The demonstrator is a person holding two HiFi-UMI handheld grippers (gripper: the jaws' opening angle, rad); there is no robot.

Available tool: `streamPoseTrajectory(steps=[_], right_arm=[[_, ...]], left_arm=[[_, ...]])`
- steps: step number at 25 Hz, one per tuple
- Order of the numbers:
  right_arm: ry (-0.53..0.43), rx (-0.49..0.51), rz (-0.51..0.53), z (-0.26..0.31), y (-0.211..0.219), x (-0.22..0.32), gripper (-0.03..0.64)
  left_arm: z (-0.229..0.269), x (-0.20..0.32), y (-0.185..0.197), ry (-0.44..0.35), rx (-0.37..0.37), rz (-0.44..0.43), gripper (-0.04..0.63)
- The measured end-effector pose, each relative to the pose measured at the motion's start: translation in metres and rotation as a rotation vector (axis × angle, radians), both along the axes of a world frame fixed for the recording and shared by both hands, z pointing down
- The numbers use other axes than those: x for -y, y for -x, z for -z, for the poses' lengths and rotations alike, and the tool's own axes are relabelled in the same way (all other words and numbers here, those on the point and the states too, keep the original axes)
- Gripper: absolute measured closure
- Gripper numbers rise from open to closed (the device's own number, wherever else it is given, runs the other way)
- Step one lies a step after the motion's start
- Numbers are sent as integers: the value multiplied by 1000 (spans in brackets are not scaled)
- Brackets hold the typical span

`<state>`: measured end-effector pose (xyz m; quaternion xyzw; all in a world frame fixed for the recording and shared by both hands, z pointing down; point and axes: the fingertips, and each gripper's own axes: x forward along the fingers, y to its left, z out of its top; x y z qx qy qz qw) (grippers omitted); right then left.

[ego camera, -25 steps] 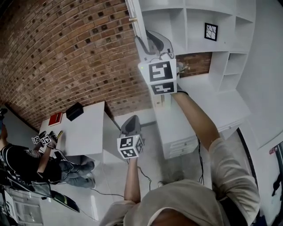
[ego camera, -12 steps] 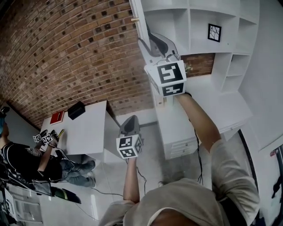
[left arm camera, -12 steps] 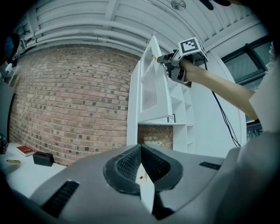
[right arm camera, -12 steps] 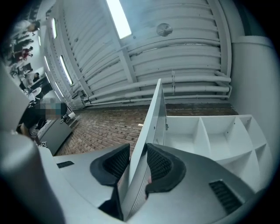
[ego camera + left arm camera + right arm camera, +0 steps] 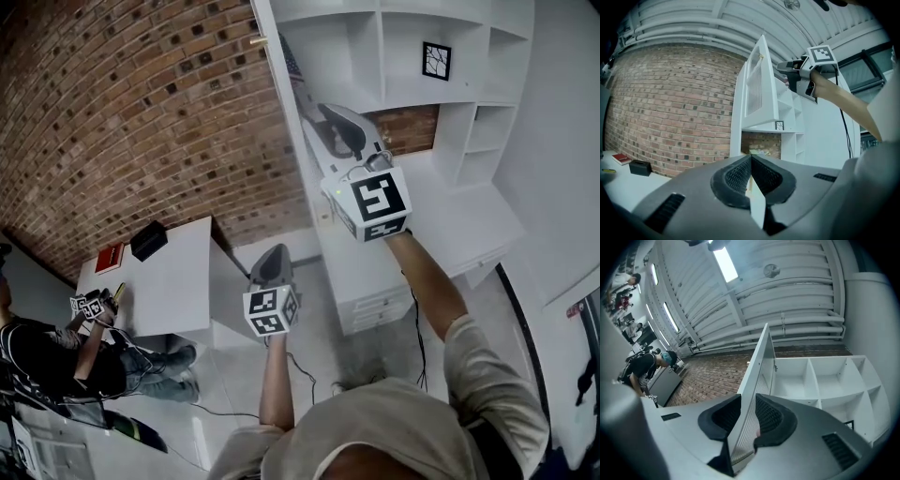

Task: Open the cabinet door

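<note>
The cabinet door (image 5: 761, 357) is seen swung well out from the white cabinet (image 5: 820, 380), its open shelves exposed behind it. The door's lower edge is taken between the jaws of the right gripper (image 5: 747, 420), which have just been closing; the pads are seen pressed on the panel from both sides. The left gripper (image 5: 751, 159) is held low and well apart from the cabinet, its jaws together with nothing between them.

The door is judged to be a stiff, fairly light panel with a slatted face, hung on hinges, so it should be swung along its arc, not pulled straight. The painted surface is likely smooth and a little slippery. A hold on the solid frame near the free edge is judged best, or on the small knob (image 5: 255, 41); the thin slats are best left unpinched.
</note>
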<state>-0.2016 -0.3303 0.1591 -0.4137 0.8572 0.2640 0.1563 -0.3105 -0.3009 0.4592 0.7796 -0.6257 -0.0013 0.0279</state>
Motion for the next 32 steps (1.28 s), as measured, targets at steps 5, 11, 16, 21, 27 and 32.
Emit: streamPoseTrajectory(steps=[5,11,16,21,27,32], right_arm=[[44,-15,-47,-37,-22,2,523],[161,-40,-119,-110,-56,20,560],[267,-60,-161,-171,-80,29,584],[362,-81,-176,-226,-97,25,603],[451,-93,-177,-274,-107,20,603],[499,-109,-191,-303,-117,20,603]], left_arm=[[1,5,-9,-3,-2,-16,569],[-1,7,-19,3,1,-21,569],[-6,11,-23,14,1,-19,569],[-13,11,-25,26,-2,-12,569],[-21,12,-25,36,-14,0,569],[-32,12,-22,44,-31,21,569]])
